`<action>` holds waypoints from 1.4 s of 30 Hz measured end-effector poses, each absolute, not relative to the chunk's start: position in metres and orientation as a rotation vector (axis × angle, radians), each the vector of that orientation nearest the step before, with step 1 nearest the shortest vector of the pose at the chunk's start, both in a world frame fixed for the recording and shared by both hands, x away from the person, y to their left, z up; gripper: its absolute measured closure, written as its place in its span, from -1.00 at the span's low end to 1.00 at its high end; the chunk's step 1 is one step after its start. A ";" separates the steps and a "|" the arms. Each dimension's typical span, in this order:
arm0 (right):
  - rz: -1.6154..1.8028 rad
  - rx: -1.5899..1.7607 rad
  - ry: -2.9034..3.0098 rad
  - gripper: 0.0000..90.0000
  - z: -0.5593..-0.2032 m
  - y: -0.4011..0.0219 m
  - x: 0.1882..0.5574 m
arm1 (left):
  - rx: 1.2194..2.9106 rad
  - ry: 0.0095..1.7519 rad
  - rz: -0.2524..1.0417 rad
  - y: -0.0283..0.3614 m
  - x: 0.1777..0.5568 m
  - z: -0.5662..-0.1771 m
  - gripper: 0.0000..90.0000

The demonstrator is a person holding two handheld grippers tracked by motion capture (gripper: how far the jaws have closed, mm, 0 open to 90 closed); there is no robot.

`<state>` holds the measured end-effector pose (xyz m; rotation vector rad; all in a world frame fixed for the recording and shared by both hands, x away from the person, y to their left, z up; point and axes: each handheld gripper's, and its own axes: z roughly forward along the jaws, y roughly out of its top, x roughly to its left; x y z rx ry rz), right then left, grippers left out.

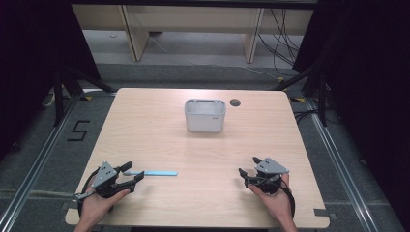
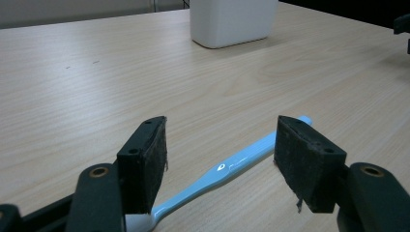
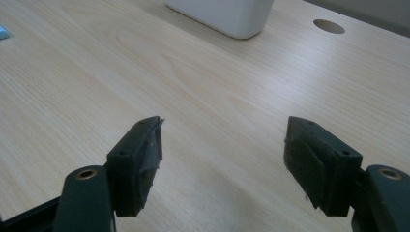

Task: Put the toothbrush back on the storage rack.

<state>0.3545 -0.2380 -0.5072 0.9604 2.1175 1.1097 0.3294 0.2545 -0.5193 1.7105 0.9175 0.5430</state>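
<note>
A light-blue toothbrush (image 1: 157,173) with a white head lies flat on the wooden table (image 1: 159,140) near the front left. My left gripper (image 1: 134,170) stands open around its head end. In the left gripper view the handle (image 2: 232,162) runs between the two black pads (image 2: 150,164) without touching either. A white rectangular bin (image 1: 205,116) stands upright at the middle back of the table. At the front right, my right gripper (image 1: 248,165) is open with nothing between its fingers, and in its own view it (image 3: 225,126) hangs over bare wood.
A round cable hole (image 1: 235,102) sits in the tabletop just right of the bin. Bare wood stretches between the grippers and the bin (image 3: 227,14). Beyond the table lie grey floor, desk legs and cables.
</note>
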 end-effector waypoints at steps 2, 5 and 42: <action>1.119 0.967 2.123 -0.32 -0.507 -0.238 0.354 | 1.729 0.911 0.541 0.252 0.331 -0.516 -0.20; 1.114 0.959 2.117 -0.32 -0.506 -0.239 0.354 | 1.806 0.871 0.527 0.250 0.338 -0.509 -0.19; 1.119 0.927 2.191 -0.33 -0.501 -0.234 0.352 | 2.846 0.189 0.083 0.205 0.429 -0.472 0.35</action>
